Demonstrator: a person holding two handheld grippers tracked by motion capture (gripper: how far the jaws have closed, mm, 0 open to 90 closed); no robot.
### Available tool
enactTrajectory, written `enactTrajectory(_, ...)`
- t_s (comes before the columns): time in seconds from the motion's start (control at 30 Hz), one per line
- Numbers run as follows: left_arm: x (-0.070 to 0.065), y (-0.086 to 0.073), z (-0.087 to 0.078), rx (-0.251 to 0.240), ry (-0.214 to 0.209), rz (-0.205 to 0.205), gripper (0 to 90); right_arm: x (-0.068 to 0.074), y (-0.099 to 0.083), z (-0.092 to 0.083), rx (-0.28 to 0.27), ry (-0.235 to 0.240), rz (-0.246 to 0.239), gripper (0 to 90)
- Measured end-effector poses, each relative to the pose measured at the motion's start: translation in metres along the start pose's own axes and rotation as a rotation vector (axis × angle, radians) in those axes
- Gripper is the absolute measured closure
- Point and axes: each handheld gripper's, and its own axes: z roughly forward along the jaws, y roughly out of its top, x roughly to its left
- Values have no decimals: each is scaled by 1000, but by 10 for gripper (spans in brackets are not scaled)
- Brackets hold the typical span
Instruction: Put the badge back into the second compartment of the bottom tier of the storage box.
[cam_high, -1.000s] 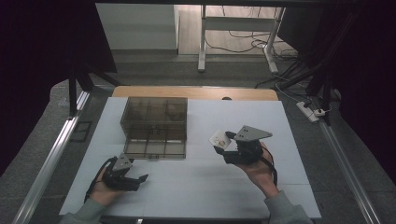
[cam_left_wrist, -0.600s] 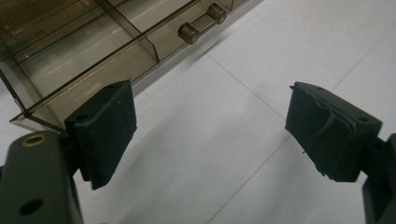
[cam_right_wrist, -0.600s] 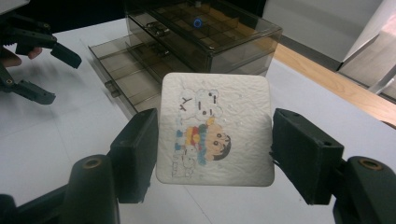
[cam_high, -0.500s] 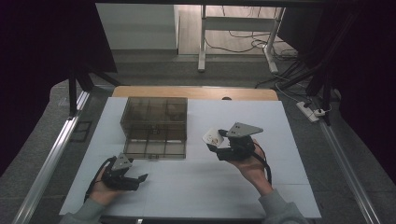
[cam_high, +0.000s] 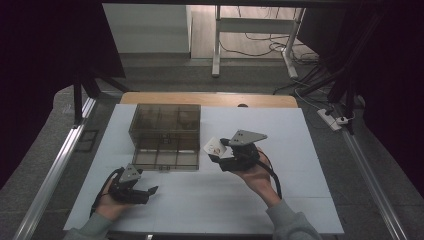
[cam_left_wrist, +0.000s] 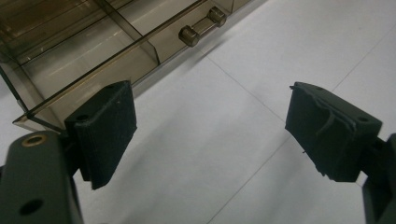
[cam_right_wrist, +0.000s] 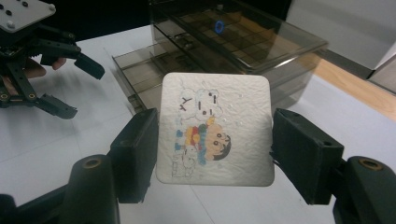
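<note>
Gripping a white square coaster (cam_right_wrist: 215, 128) printed with a cartoon child, the right gripper (cam_high: 223, 150) has its jaws pressed on the coaster's two side edges, holding it above the desk (cam_high: 300, 145) just beside the right side of the smoky transparent drawer box (cam_high: 167, 125). The box's bottom drawer (cam_high: 166, 157) stands pulled out. Near the front left corner of that drawer, the left gripper (cam_high: 150, 192) rests low over the desk, jaws spread wide around nothing.

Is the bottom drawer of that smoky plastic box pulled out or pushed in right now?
Pulled out. The drawer juts from the box toward the person, its dividers showing from above. The left gripper sits open beside it.
</note>
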Motion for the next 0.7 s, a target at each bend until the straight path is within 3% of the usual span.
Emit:
enactTrajectory(0.37, -1, 1, -5, -27, -1, -11, 164, 9, 7, 32, 12, 64, -3, 326)
enactTrajectory(0.7, 1, 0, -6, -36, -11, -16, 163, 17, 17, 71, 63, 115, -20, 325)
